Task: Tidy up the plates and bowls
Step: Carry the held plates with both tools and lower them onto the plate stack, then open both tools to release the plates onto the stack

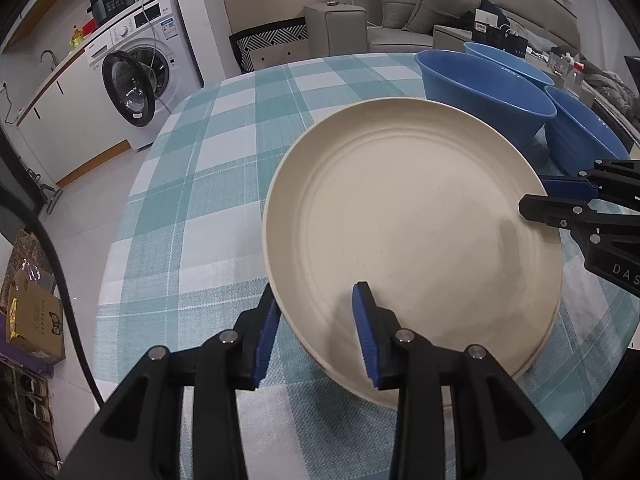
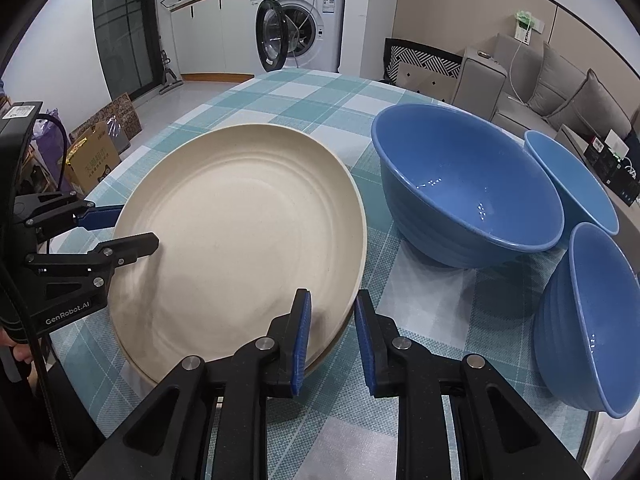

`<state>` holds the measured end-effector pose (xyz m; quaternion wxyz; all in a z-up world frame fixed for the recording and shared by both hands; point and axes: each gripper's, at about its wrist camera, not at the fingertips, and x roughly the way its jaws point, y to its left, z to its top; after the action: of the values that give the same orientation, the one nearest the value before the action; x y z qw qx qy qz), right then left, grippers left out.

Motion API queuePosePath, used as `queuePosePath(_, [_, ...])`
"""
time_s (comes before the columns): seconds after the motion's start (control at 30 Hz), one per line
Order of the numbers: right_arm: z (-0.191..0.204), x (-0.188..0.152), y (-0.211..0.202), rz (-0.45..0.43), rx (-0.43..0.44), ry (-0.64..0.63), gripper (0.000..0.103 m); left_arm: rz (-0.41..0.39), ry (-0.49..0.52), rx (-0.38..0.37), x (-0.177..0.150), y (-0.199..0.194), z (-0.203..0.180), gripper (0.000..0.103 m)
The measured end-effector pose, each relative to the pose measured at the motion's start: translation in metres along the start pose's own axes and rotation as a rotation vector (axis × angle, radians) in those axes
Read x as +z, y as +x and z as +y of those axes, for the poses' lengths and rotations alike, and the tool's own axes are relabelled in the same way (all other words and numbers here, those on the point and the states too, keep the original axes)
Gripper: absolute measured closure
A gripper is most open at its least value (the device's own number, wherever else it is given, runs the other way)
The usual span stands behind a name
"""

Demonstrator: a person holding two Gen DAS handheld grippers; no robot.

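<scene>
We find the cream plate (image 1: 412, 220) near the front of the desk (image 1: 208, 184). It sits on a second plate, whose rim (image 2: 332, 346) peeks out beneath it. We judge that this top plate is being handled from two opposite sides so that it stays level while it is set on, or taken off, the stack.

The right gripper (image 2: 332, 340) straddles the near right rim. Its fingers (image 2: 302, 340) are drawn in as far as they go, and we read that as a pinch on the rim. The left gripper (image 1: 316, 320) straddles the opposite rim with one finger outside and one over the plate's floor. Its gap is wider, and we cannot tell whether its pads press. Both grippers point steeply down and inward.

Three blue bowls (image 2: 472, 192) stand unstacked just beyond the plates, on the right-hand side, and we judge they are yet to be sorted.
</scene>
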<state>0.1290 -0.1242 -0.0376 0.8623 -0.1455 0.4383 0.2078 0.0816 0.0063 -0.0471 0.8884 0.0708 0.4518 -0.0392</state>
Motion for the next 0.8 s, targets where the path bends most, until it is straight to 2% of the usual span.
queuePosePath(0.53, [0.0024, -0.0025, 0.0029, 0.005, -0.010, -0.036, 0.076, 0.025, 0.043, 0.010, -0.0020, 0.0019, -0.0033, 0.060])
queuePosePath(0.7, [0.0028, -0.0036, 0.0036, 0.009, 0.004, -0.046, 0.071, 0.024, 0.048, -0.011, -0.0018, 0.0012, -0.0045, 0.049])
queuePosePath(0.8, [0.0021, -0.0039, 0.0040, 0.008, 0.015, -0.045, 0.069, 0.026, 0.049, -0.023, -0.0017, 0.0014, -0.0054, 0.047])
